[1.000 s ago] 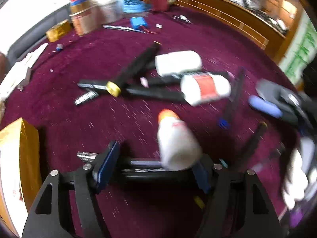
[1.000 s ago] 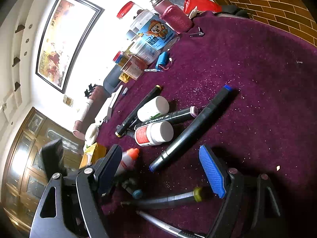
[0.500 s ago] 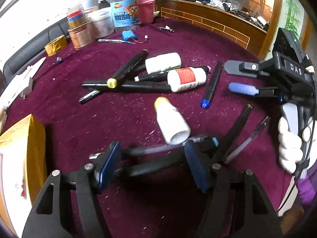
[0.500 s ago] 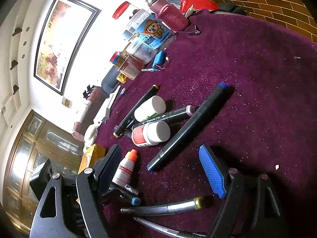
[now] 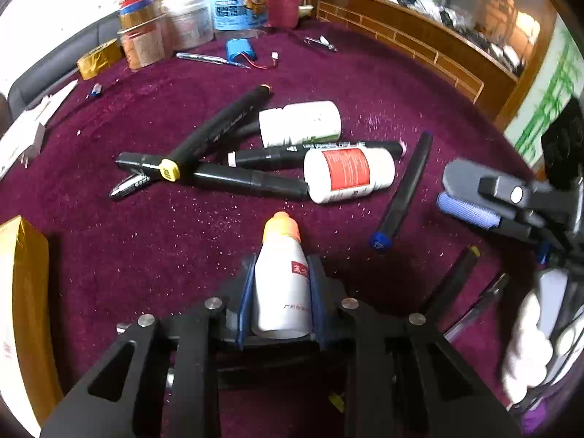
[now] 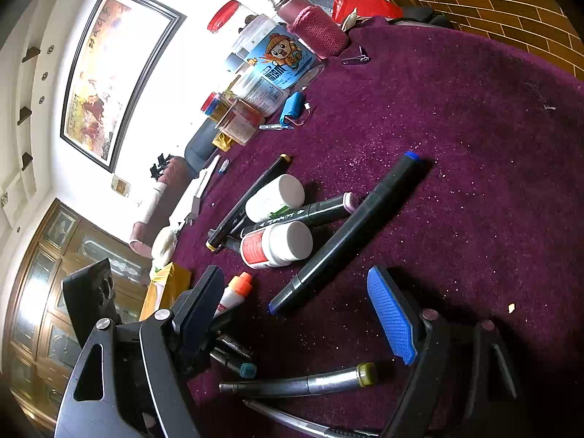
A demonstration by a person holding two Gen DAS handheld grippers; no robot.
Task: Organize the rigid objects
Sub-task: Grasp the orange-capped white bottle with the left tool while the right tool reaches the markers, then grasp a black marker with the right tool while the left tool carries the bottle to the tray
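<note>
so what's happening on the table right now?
A person is tidying clutter with two handheld grippers. The left gripper is closing on a small white bottle with an orange cap; the bottle sits between its pads. The right gripper hangs open over the purple cloth, holding nothing, near a blue-tipped marker. More markers and two white pill bottles lie loose in a pile further back.

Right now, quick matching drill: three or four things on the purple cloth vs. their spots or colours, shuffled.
Things:
1. small bottle
2. red-label bottle
3. battery pack
4. gold tape roll

Matches:
A. blue, red wire
B. far left, beside the jars
C. orange cap, between the closing left jaws
D. lying on its side against the markers

Pairs: 1-C, 2-D, 3-A, 4-B
</note>
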